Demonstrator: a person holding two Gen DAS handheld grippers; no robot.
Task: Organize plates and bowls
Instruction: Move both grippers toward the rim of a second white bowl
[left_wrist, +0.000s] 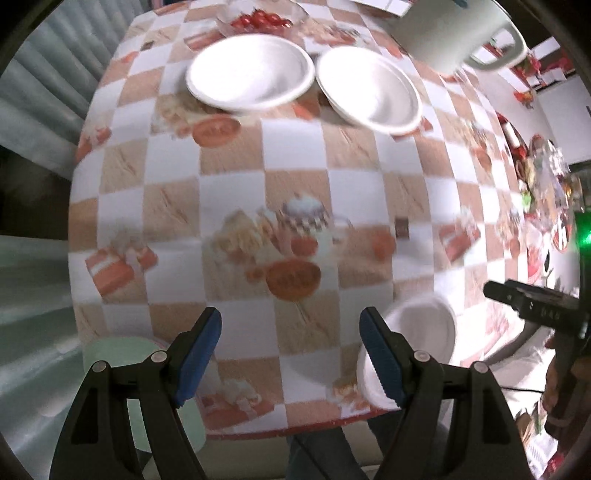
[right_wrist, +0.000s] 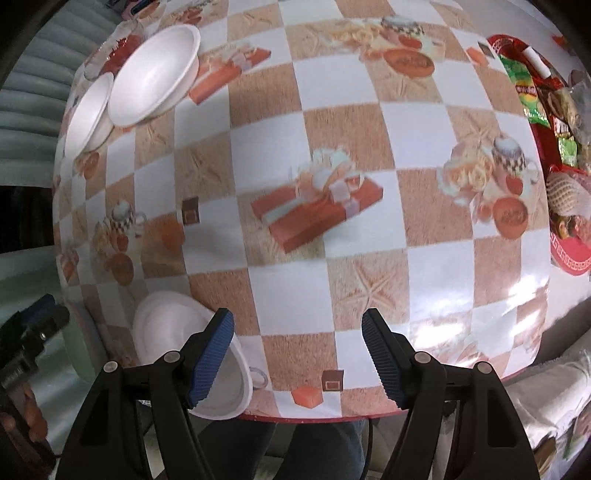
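Plainly, both sets of jaws stand apart and grip nothing.
Left gripper (left_wrist: 290, 356): points down at the table; blue pads (left_wrist: 197, 356) spread wide; only checked cloth shows between them.
Right gripper (right_wrist: 297, 356): also points down; blue pads (right_wrist: 384, 360) spread wide; bare cloth between them; in the left wrist view its black body (left_wrist: 535, 306) shows at the right edge.
Near stack (left_wrist: 421, 332): white bowls nested together at the table's near edge; just beside the left gripper's right finger and partly hidden behind it; in the right wrist view the same stack (right_wrist: 166, 328) lies beside and behind the right gripper's left finger; whether either finger touches it cannot be told.
Far bowls: one white bowl (left_wrist: 251, 77) and a second white bowl (left_wrist: 369, 88) sit side by side across the table, rims close or overlapping; well apart from the near stack; in the right wrist view they show at the upper left.
Table (left_wrist: 295, 192): round, red-edged; covered in a tan and white checked cloth printed with gift boxes and teapots.
Tomatoes (left_wrist: 258, 18): red, in a clear dish behind the far bowls.
Mug (left_wrist: 461, 33): large, pale, at the far right of the left wrist view.
Red tray (right_wrist: 569, 258): at the table's right side; filled with packets.
Green stool (left_wrist: 118, 354): pale, below the table edge on the left.
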